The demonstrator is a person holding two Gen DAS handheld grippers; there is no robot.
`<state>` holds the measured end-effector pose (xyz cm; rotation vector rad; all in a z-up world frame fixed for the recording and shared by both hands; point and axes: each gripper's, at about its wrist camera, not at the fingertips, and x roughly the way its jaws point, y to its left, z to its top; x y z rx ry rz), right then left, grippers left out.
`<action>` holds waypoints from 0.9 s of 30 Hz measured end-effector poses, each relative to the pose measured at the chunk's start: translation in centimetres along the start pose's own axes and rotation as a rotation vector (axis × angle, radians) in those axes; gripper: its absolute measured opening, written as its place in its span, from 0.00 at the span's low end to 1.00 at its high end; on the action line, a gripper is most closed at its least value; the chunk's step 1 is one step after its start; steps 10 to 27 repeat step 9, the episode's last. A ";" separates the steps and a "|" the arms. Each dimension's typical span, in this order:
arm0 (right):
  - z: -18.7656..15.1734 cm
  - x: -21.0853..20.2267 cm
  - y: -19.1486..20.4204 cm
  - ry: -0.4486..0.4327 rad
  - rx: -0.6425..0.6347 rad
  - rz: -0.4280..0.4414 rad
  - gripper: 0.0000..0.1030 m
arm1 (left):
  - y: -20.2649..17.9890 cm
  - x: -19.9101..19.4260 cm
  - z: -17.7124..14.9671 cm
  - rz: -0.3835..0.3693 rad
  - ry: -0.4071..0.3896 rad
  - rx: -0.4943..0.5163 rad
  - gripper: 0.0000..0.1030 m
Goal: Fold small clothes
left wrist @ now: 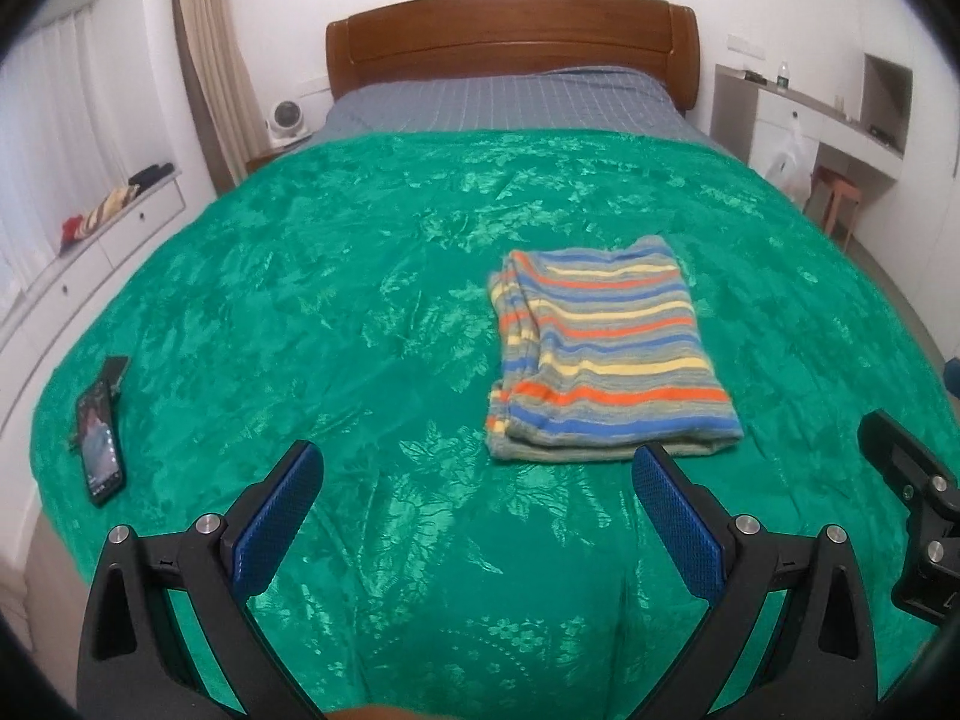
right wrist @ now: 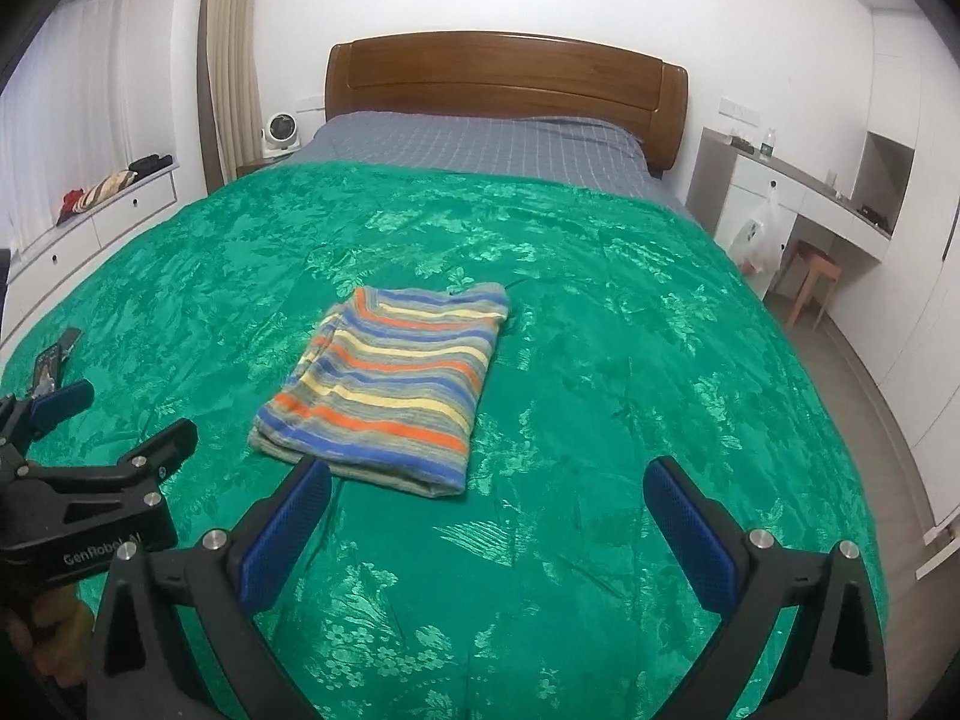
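Lay folded on the green bedspread [left wrist: 300,300], that striped garment [left wrist: 606,354], long axis toward the headboard. Sat ahead-right of left gripper [left wrist: 474,474], ahead-left of right gripper [right wrist: 489,492]. Both spread wide, empty.

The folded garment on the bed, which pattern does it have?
The folded garment has horizontal stripes: blue, orange, yellow, grey-green; clearest in the left wrist view.
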<state>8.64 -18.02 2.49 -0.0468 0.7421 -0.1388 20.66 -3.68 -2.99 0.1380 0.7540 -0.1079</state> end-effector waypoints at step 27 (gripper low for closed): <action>-0.5 0.3 -0.4 0.013 0.007 -0.005 1.00 | -0.5 -0.4 -0.4 0.009 -0.020 0.013 1.00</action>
